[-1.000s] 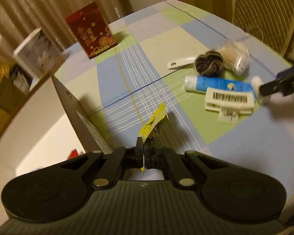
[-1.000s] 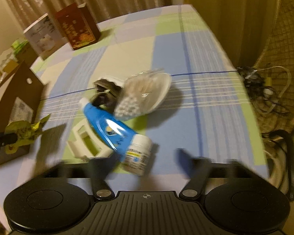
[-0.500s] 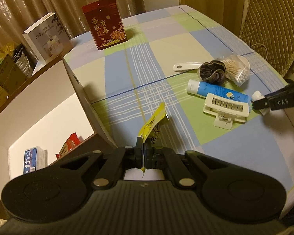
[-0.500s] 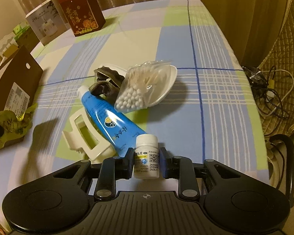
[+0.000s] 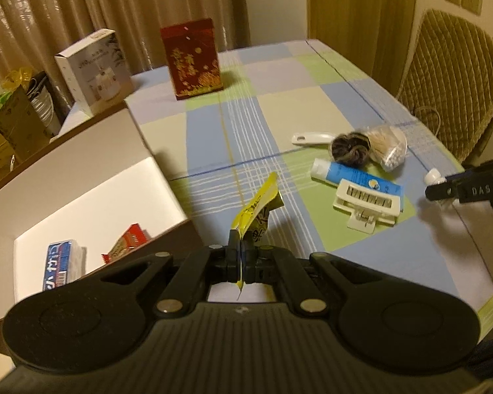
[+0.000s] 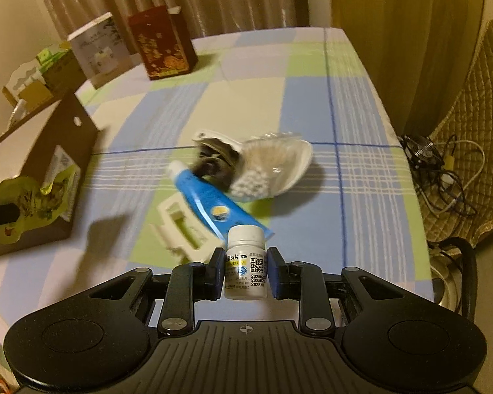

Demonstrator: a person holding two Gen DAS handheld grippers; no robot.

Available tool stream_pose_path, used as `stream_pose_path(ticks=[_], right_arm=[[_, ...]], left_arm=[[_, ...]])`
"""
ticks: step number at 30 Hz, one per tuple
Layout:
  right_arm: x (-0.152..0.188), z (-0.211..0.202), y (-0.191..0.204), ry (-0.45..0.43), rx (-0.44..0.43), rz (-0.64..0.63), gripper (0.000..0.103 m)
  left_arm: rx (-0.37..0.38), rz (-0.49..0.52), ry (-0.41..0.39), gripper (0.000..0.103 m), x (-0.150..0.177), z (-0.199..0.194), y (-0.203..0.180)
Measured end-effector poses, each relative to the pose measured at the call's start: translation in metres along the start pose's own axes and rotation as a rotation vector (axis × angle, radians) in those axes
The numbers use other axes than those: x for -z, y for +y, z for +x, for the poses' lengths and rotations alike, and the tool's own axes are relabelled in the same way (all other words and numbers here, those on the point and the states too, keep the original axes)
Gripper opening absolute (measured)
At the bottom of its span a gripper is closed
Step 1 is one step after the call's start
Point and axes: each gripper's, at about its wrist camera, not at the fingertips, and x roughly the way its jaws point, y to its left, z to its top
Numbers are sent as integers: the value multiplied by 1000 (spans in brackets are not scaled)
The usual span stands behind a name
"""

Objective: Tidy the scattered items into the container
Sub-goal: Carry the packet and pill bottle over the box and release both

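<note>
Yellow sachet (image 5: 258, 210) is pinched in the left gripper (image 5: 239, 256), near the box (image 5: 82, 177) at left; the right gripper (image 6: 245, 271) clamps a white bottle (image 6: 246, 262). Both are mid-carry, I judge; next, reach over the box and release.

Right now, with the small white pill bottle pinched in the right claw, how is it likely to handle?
The pill bottle looks like rigid plastic, so it probably won't deform between the right claw pads. Its smooth, round sides could let it twist or slip. Set down on its side, it would likely roll on the tablecloth.
</note>
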Motion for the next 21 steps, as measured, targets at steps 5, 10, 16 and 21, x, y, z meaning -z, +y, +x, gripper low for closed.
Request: stream_pose_path(ticks=[5, 10, 16, 21], right_arm=[[-9, -10, 27, -20, -74, -12, 30], [-25, -19, 65, -52, -172, -55, 30], [-44, -18, 118, -84, -289, -109, 30], [-55, -7, 161, -96, -351, -161, 30]], left_arm=[[0, -56, -52, 0, 2, -27, 22], [-8, -132, -100, 0, 7, -54, 55], [10, -232, -147, 0, 17, -83, 98], [13, -296, -177, 0, 26, -100, 134]])
